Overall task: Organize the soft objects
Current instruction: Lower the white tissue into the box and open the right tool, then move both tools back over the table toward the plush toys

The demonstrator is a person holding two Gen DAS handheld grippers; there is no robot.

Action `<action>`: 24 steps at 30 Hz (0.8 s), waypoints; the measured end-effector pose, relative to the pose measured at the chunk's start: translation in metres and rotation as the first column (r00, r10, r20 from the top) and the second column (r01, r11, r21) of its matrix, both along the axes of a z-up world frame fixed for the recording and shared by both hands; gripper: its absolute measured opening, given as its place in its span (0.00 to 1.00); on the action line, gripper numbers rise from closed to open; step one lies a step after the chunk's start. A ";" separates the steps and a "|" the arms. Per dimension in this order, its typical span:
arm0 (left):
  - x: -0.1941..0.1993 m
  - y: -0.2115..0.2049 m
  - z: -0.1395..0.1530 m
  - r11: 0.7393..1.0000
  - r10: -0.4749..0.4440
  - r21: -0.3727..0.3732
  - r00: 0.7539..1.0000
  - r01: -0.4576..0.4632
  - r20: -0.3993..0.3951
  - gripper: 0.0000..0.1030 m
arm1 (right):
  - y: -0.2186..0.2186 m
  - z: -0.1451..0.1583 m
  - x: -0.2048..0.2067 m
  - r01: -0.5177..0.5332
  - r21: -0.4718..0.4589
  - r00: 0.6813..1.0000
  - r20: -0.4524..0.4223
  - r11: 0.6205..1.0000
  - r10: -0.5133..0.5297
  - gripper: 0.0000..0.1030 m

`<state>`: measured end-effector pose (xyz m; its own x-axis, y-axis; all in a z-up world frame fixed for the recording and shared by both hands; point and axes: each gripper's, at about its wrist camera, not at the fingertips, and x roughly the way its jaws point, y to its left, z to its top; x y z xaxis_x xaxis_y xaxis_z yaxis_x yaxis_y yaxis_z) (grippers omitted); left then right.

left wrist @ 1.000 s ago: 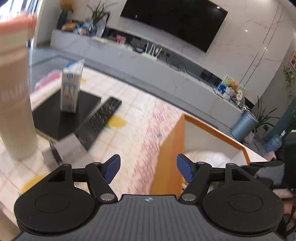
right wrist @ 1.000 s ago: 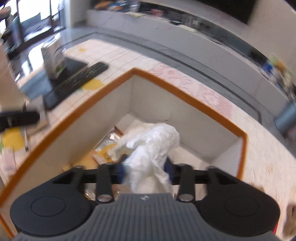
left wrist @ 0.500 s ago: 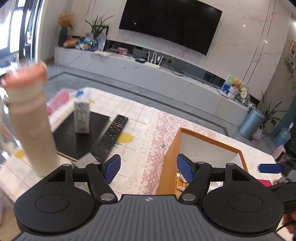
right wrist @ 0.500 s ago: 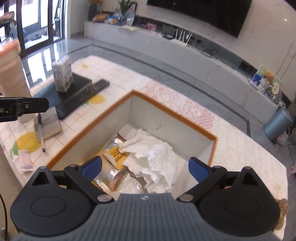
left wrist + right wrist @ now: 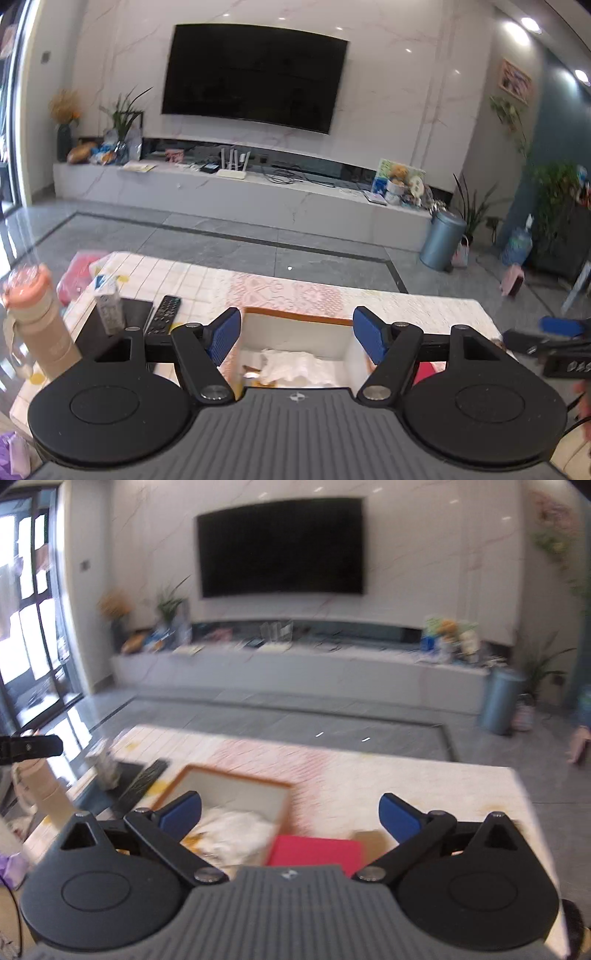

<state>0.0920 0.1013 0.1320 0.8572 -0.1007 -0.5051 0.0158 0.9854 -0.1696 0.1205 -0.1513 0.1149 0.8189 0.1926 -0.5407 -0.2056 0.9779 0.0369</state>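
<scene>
Lower left of centre in the right wrist view, the crumpled white cloth (image 5: 236, 827) lies inside the orange-rimmed box (image 5: 236, 775) on the table (image 5: 424, 786), evidently deposited there. The left claw (image 5: 297, 338) stands open and empty. The right claw (image 5: 290, 816), its jaws having just been opening, is spread wide with nothing between them, evidently having released the cloth.

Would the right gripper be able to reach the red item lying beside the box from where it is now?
Probably yes: the right gripper is open and empty, and the red item lies uncovered just below it, next to the box, with nothing between.
</scene>
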 end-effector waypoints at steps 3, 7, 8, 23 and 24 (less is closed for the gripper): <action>-0.001 -0.046 0.007 0.996 -0.022 0.085 0.999 0.019 0.027 0.79 | -0.043 0.012 -0.022 0.118 -0.033 0.992 0.048 0.992 -0.117 0.97; -0.003 -0.105 0.008 0.984 -0.092 0.161 0.993 0.080 0.071 0.79 | -0.093 0.019 -0.049 0.222 -0.037 0.969 0.119 0.974 -0.216 0.97; -0.002 -0.117 0.007 0.981 -0.111 0.165 0.991 0.098 0.070 0.79 | -0.104 0.019 -0.054 0.244 -0.039 0.963 0.126 0.969 -0.237 0.97; 0.008 -0.247 -0.082 0.901 -0.302 0.334 0.953 0.277 0.026 0.81 | -0.201 -0.069 -0.032 0.264 0.066 0.964 0.003 0.962 -0.265 0.97; 0.008 -0.255 -0.092 0.882 -0.324 0.368 0.946 0.295 0.019 0.81 | -0.208 -0.080 -0.027 0.274 0.082 0.962 -0.027 0.958 -0.273 0.97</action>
